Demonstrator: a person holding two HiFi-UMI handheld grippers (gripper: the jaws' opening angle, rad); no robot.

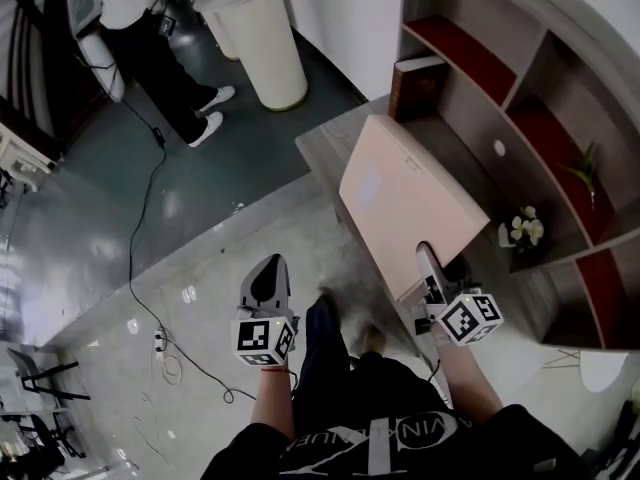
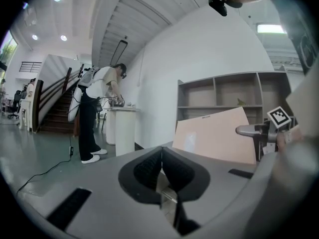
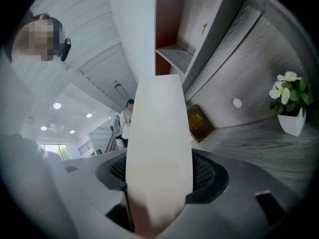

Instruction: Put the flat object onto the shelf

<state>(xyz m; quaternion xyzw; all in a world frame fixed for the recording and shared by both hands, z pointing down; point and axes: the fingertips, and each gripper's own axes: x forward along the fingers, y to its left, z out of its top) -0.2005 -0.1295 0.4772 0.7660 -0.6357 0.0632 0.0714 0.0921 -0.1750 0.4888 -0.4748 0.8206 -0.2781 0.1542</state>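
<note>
A pale pink flat board [image 1: 410,203] is tilted over the lower ledge of the grey shelf unit [image 1: 470,148]. My right gripper [image 1: 431,265] is shut on the board's near edge. In the right gripper view the board [image 3: 159,143] stands edge-on between the two pads and hides the gap. Whether its far end touches the ledge I cannot tell. My left gripper [image 1: 268,286] hangs over the floor to the left, shut and empty, its pads [image 2: 149,169] pressed together. From there the board [image 2: 214,136] and the right gripper [image 2: 260,131] show at the right.
A brown book [image 1: 415,83] stands in the shelf's far compartment, and a white pot of flowers [image 1: 522,230] sits close to the board's right side. A person stands at a white round pedestal [image 1: 265,38] far left. A cable [image 1: 140,238] runs across the floor.
</note>
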